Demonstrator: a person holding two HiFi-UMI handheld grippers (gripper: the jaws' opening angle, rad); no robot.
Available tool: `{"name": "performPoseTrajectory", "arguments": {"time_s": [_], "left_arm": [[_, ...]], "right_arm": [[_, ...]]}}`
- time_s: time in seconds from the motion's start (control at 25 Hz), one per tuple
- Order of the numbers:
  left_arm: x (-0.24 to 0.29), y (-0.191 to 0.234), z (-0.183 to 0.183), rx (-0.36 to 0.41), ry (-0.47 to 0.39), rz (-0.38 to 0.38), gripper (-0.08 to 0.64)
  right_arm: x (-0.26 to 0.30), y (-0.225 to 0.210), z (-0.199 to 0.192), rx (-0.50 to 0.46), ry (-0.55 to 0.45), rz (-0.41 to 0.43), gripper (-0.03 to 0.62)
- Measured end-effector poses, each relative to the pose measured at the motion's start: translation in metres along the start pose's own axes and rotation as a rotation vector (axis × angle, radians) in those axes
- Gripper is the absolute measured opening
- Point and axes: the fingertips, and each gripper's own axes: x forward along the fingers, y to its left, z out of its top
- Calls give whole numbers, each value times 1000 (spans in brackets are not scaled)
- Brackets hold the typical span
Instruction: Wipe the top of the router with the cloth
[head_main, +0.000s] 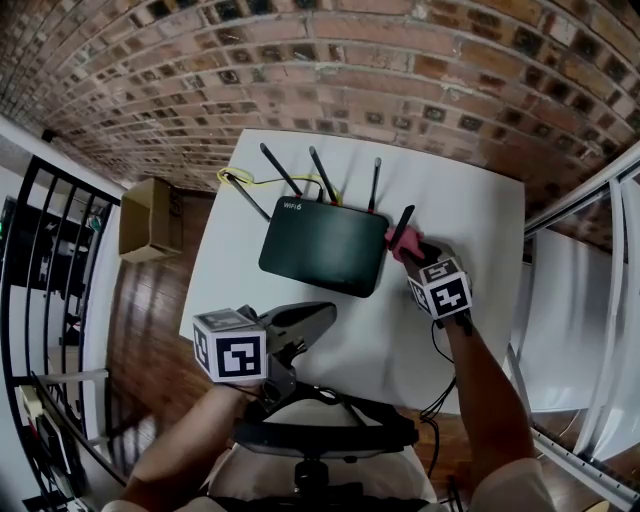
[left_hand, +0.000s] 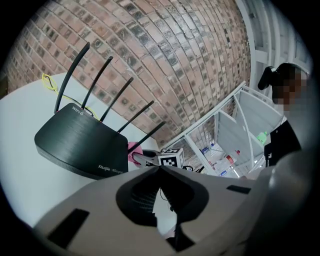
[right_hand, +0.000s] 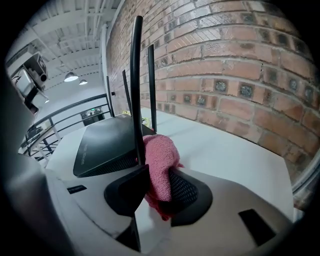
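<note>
Brown corrugated cardboard forms the box (head_main: 150, 218) at far left, standing on a plank wood floor (head_main: 150, 330) beside a black bar railing (head_main: 50, 290) cut off by the frame edge. The left gripper (head_main: 322, 313) hangs over the near edge of the smooth white table (head_main: 470, 210). In the left gripper view its moulded grey jaws meet at the tips with nothing between them. The router (head_main: 322, 247) lies flat near the table's middle, a matte black wedge with a finely ribbed top and five thin rod antennas (head_main: 283, 172) along its rear. A yellow cable (head_main: 250, 180) loops behind it, and its end is hidden by the casing. The cloth (right_hand: 160, 165), pink and of looped terry texture, is bunched and clamped between the textured pads of the right gripper (right_hand: 152, 187), just beside the router's right edge at the rightmost antenna. That antenna crosses in front of the cloth, so contact with the router top cannot be determined. In the head view the gripper body covers most of the cloth. A rough brick wall (head_main: 350, 60) backs the table.
</note>
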Motion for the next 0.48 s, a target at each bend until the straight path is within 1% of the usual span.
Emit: {"name": "performPoseTrajectory", "arguments": {"time_s": [0.16, 0.28, 0.36, 0.48], "left_arm": [[-4, 3, -1, -9, -8, -10, 23], [-7, 2, -3, -18, -9, -32, 23], [-12, 4, -6, -15, 0, -45, 23], [-23, 9, -4, 0, 3, -60, 23]], "right_arm": [[3, 1, -2, 26, 5, -48, 127], [4, 1, -3, 56, 26, -61, 127], [1, -1, 1, 109, 23, -72, 127], [-12, -10, 10, 185, -13, -139, 126]]}}
